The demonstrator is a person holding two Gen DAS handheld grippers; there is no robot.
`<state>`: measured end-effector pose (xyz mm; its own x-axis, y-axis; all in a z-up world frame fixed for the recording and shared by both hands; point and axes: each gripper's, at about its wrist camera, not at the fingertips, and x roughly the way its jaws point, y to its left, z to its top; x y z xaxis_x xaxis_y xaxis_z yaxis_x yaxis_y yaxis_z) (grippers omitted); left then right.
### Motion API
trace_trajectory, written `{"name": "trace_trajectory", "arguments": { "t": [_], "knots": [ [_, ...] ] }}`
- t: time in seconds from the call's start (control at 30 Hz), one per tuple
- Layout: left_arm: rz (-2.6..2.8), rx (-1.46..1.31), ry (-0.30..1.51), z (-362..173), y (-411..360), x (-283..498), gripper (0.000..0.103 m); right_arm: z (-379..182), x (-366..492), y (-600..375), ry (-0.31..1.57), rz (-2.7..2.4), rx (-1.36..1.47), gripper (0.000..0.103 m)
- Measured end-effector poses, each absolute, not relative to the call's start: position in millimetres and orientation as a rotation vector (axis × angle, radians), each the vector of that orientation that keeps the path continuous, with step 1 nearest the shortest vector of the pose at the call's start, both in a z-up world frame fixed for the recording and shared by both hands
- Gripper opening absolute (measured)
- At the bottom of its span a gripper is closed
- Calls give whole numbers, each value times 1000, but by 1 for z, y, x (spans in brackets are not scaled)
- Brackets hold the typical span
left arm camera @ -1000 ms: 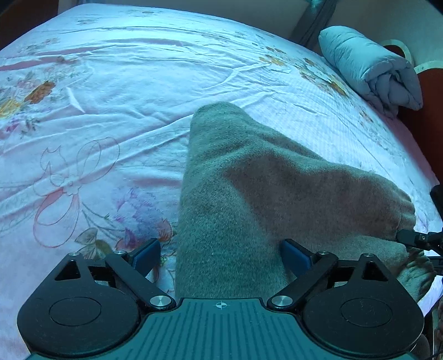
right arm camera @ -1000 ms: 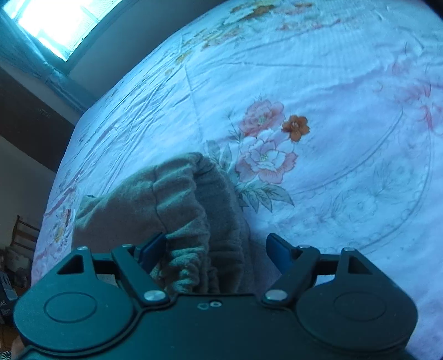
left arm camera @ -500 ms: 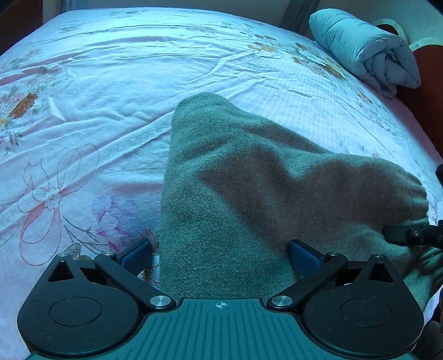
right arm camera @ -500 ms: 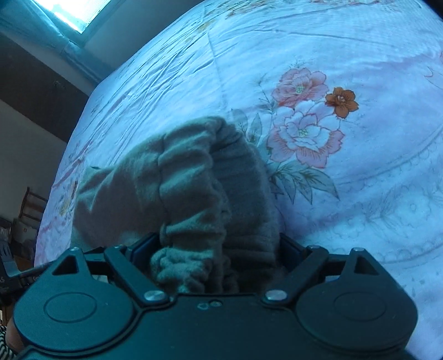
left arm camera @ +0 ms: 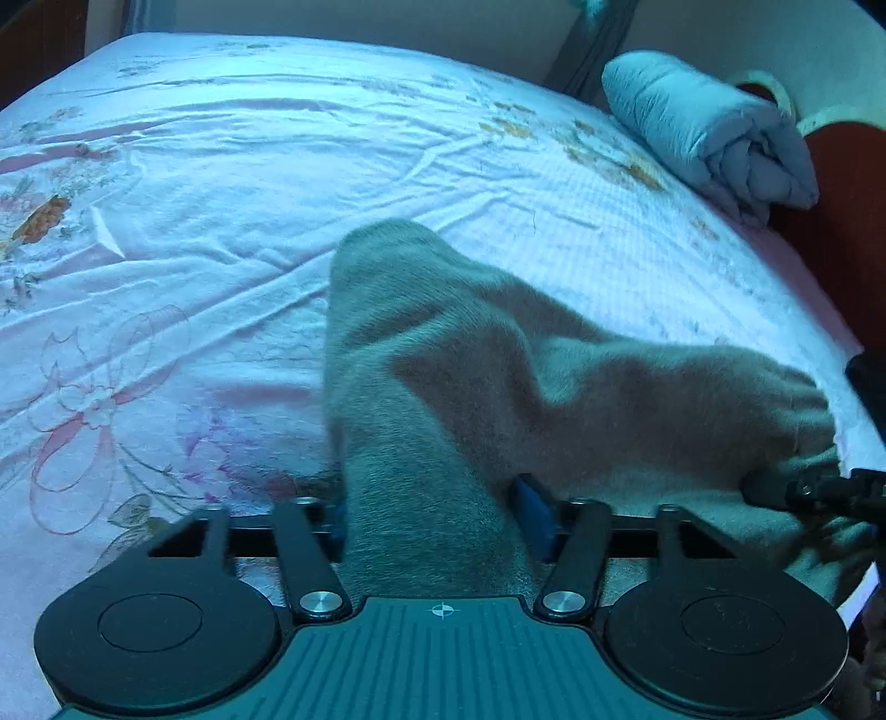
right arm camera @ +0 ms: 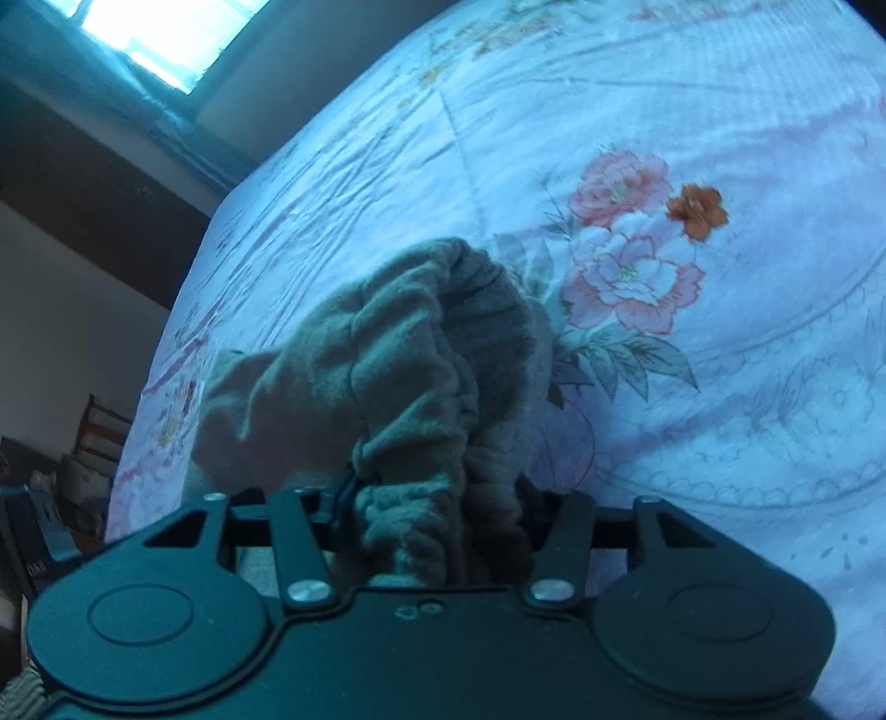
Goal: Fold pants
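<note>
**Both grippers closed on the grey pants, on the bed**

Left wrist view. My left gripper (left arm camera: 437,515) has just been closing, and its jaws now pinch a ridge of the grey fleece pants (left arm camera: 498,387). The blue pads (left arm camera: 534,512) press the fabric from both sides; the cloth bunches up between them and runs forward from the grip. The pants lie on the floral bedsheet (left arm camera: 221,194), with one end reaching toward the middle of the bed and the wider part spreading off to the right. At the right edge of this view, the tip of my right gripper (left arm camera: 797,490) is against the gathered hem of the same garment. A rolled light-blue quilt (left arm camera: 714,127) rests at the far right corner of the bed, well apart from the pants, next to a reddish-brown headboard (left arm camera: 841,221).

Right wrist view. My right gripper (right arm camera: 437,512) has likewise just been closing, and it now clamps the elastic, ruched band of the pants (right arm camera: 398,354). The puckered fabric fills the gap between the jaws and hides most of both pads. The rest of the garment heaps up ahead and to the left. Just beside it on the right, the bedsheet (right arm camera: 720,415) shows a printed cluster of pink peonies (right arm camera: 631,271). A bright window (right arm camera: 160,33) sits at the upper left.
</note>
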<state>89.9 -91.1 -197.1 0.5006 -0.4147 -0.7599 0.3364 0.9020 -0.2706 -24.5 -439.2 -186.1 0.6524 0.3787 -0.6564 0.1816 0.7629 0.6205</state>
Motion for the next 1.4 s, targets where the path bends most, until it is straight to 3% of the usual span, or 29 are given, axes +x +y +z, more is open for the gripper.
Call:
{"name": "trace_trajectory", "arguments": {
  "t": [0.2,0.4,0.73,1.07,1.4],
  "knots": [
    [-464,-73,886,-189,-90,79,33,-172,-34,-425,801,97,658,40],
    [-467,-108,840,-176,-84,70,25,-157,-43,-420,745,104,652,39],
    [-462,-214,745,-135,-75,77,24,-120,-34,-410,659,158,645,38],
    [-419,-206,656,-90,-66,165,24,-80,47,-414,580,227,641,38],
    [-347,-184,693,-130,-82,285,24,-107,180,-420,629,221,584,38]
  ]
}}
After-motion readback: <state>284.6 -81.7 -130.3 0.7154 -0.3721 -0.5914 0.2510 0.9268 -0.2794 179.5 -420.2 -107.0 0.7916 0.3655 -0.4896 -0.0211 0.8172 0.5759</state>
